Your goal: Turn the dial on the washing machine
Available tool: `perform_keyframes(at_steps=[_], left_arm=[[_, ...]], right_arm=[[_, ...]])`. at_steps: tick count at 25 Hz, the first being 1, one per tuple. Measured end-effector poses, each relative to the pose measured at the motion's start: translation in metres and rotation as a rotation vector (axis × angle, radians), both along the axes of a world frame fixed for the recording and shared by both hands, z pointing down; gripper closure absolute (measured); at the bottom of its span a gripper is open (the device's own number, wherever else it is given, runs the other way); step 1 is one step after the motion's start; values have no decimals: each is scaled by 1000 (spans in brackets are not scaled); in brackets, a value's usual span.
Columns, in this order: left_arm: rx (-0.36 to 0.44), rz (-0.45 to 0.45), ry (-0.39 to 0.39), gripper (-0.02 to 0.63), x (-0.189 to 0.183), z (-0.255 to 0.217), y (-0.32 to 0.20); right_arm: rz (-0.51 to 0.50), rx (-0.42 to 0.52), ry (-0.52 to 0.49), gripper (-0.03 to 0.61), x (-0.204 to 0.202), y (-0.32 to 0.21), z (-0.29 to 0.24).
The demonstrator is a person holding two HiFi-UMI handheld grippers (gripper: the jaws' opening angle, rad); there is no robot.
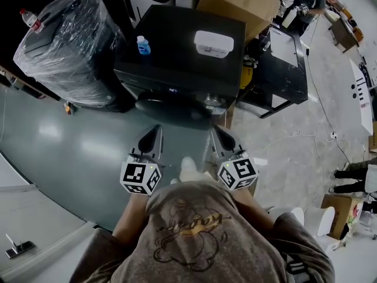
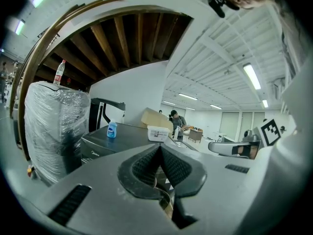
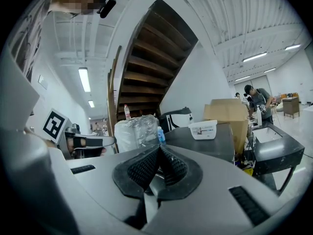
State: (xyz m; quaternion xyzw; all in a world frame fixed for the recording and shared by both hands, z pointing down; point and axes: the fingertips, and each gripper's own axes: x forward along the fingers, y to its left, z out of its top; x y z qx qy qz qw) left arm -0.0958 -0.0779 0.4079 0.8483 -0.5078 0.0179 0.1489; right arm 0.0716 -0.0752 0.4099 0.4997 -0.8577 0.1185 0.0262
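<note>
head view from above: a black washing machine is standing at twelve o'clock of the person, its front facing them. a small pale round shape on the front panel, towards one o'clock, is looking like the dial, though it is too small to be sure.

the left tongs and the right tongs are hovering side by side short of the machine, apart from it, both pointing at its front. each pair is pressed together, pinching nothing.

on the machine's top a blue bottle is standing near the left edge and a white box is resting towards the right.

at ten o'clock a large plastic-wrapped bundle is crowding the machine's left side, with a clear bottle on top. a cardboard box is sitting just behind the machine at one o'clock. at two o'clock a black cart is standing close to the machine's right side.

open grey floor is lying between the person and the machine and spreading away to eight o'clock. thin cables are trailing over the paler floor at three o'clock.
</note>
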Motion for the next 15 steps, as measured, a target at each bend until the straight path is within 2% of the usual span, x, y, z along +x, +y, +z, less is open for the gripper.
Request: perform_keyframes(at_steps=[15], left_arm=[[-22,-5,0,618,1,1,-3]], right_arm=[[-3,-24,9,578,1,-4,7]])
